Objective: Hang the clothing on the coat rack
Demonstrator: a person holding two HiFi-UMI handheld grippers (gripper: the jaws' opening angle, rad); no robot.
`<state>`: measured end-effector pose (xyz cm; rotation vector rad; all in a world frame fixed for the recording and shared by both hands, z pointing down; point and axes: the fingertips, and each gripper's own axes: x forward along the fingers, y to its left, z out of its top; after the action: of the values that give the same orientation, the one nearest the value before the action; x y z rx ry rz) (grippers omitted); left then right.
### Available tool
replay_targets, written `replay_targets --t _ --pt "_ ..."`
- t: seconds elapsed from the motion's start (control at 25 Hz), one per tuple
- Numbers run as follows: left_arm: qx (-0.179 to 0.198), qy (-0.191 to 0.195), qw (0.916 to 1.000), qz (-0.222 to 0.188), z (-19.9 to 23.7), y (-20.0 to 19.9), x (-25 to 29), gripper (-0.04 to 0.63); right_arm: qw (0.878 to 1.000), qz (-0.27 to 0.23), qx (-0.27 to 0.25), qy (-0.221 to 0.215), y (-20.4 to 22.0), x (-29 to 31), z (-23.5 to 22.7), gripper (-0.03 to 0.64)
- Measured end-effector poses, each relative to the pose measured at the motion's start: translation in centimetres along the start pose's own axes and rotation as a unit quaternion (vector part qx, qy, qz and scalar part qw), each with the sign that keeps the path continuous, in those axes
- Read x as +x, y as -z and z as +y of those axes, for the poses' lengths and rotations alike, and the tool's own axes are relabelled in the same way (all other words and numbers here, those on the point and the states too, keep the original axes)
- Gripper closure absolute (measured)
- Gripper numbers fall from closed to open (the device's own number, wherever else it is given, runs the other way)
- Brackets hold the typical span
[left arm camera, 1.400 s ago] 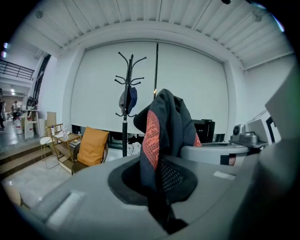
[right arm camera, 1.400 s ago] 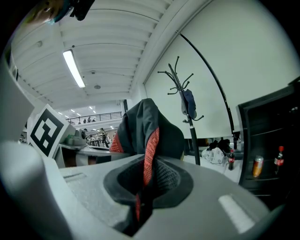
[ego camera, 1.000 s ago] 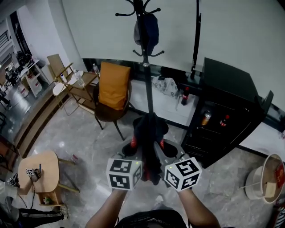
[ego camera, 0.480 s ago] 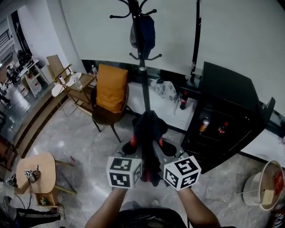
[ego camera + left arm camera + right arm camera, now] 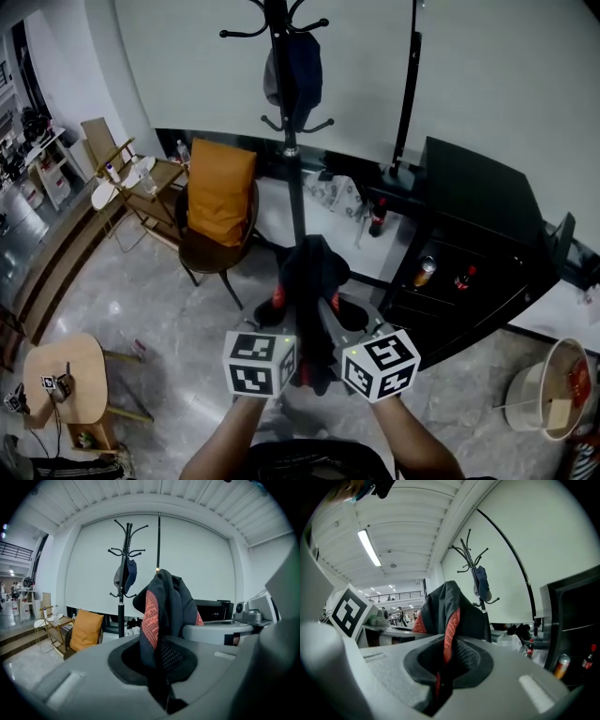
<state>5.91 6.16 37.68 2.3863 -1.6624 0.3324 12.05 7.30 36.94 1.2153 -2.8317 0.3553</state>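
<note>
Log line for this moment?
left tool: shut on garment | right tool: shut on garment | coat rack: ahead, garment not yet hung

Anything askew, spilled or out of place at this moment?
Nothing stands out. The dark garment with red patches is bunched up, pinched by both the left claw and the right claw, and is not yet hung. The coat rack stands upright with a dark item hanging on it. No spill shows.
</note>
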Motion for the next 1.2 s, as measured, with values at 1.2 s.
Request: replay_targets --t 1.2 --pt "0.008 0.093 0.9953 -0.026 16.6 -4.8 5.9 0.568 0.996 0.008 -0.026 0.083 -3.8 17.6 2.8 0.591"
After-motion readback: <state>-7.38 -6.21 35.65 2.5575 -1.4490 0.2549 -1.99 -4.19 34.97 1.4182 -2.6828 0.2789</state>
